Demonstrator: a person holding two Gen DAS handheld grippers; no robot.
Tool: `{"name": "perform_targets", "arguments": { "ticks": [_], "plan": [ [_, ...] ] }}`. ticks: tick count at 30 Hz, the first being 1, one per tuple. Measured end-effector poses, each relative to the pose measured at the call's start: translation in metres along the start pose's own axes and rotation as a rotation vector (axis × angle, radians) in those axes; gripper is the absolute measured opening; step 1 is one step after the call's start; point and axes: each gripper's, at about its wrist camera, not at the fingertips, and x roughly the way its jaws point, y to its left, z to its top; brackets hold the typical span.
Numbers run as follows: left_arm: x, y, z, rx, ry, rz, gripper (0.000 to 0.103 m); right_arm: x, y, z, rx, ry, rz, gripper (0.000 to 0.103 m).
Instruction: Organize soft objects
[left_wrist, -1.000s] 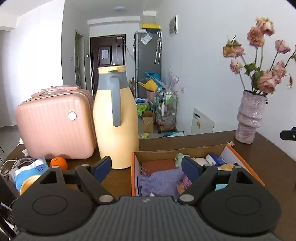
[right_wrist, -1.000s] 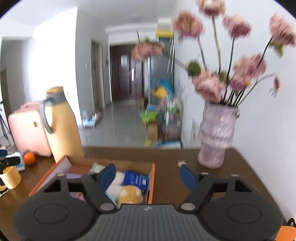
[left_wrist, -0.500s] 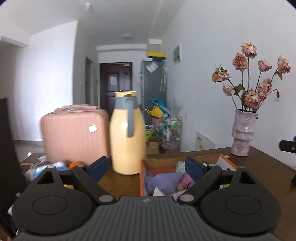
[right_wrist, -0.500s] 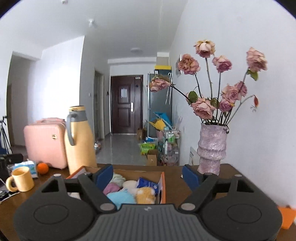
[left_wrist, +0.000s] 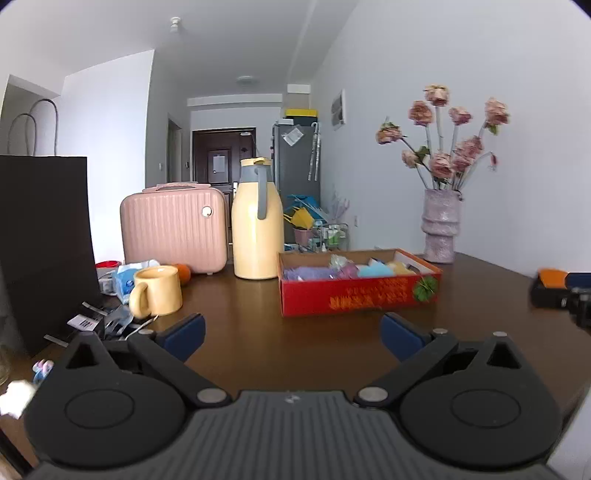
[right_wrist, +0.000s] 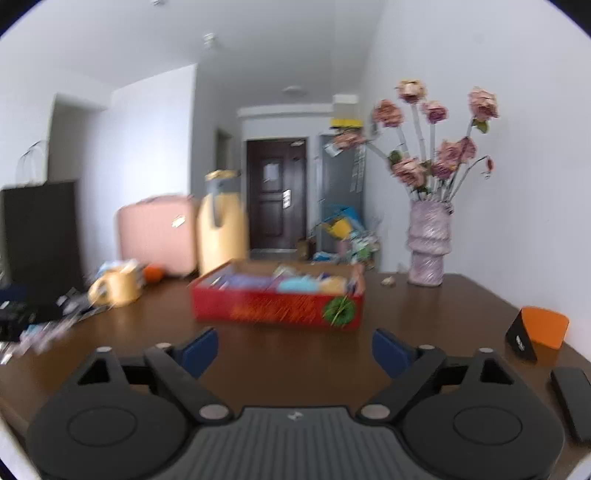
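A red cardboard box (left_wrist: 360, 293) (right_wrist: 277, 308) sits on the brown table, filled with soft things: a purple cloth (left_wrist: 310, 273), a light blue plush (left_wrist: 375, 271) (right_wrist: 297, 285) and a yellow plush (left_wrist: 400, 266) (right_wrist: 332, 284). My left gripper (left_wrist: 291, 338) hangs well short of the box, its jaws opening with nothing between them. My right gripper (right_wrist: 291, 349) is likewise back from the box, jaws opening and empty. The right wrist view is blurred by motion.
Left of the box stand a yellow jug (left_wrist: 256, 221), a pink case (left_wrist: 173, 227), a yellow mug (left_wrist: 157, 291), an orange (left_wrist: 183, 273), a black bag (left_wrist: 44, 243) and loose clutter. A vase of roses (left_wrist: 441, 230) (right_wrist: 428, 243) stands at the back right. A black-and-orange device (right_wrist: 537, 332) lies at the right.
Both grippers have pulled back from over the box toward the table's near side and dropped lower. Their jaws have spread wider. The box now shows its red front wall.
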Motion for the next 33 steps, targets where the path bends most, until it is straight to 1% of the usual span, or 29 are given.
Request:
{"name": "perform_targets", "arguments": {
  "ticks": [2,4,6,8,10,12,13,14,16,33],
  "plan": [
    [-0.027,-0.001,-0.009,-0.001,-0.005,0.021,0.103,-0.029,0.012,-0.013,-0.036,0.019,-0.008,0.094],
    [-0.053,-0.002,-0.021,0.000,-0.001,0.038,0.103,-0.059,0.021,-0.024,-0.033,0.035,-0.025,0.102],
    [-0.074,-0.003,-0.031,-0.002,0.000,0.044,0.103,-0.084,0.027,-0.029,-0.007,0.040,0.012,0.103],
    [-0.087,-0.005,-0.038,0.004,0.013,0.048,0.103,-0.093,0.033,-0.026,0.000,0.060,0.038,0.103],
    [-0.093,-0.008,-0.038,0.027,0.005,0.051,0.103,-0.097,0.039,-0.022,-0.009,0.047,0.027,0.103],
    [-0.095,-0.006,-0.035,0.012,-0.017,0.069,0.103,-0.096,0.043,-0.022,0.001,0.038,0.015,0.103],
    [-0.095,-0.005,-0.033,-0.002,-0.020,0.070,0.103,-0.095,0.043,-0.022,0.009,0.038,0.023,0.103],
    [-0.096,-0.003,-0.032,-0.016,-0.019,0.068,0.103,-0.093,0.043,-0.022,0.016,0.042,0.038,0.103],
    [-0.096,-0.002,-0.031,-0.013,-0.019,0.066,0.103,-0.092,0.044,-0.023,0.017,0.043,0.055,0.103],
    [-0.094,0.000,-0.029,-0.001,-0.018,0.070,0.103,-0.091,0.034,-0.025,0.041,0.014,0.020,0.103]
  ]
}}
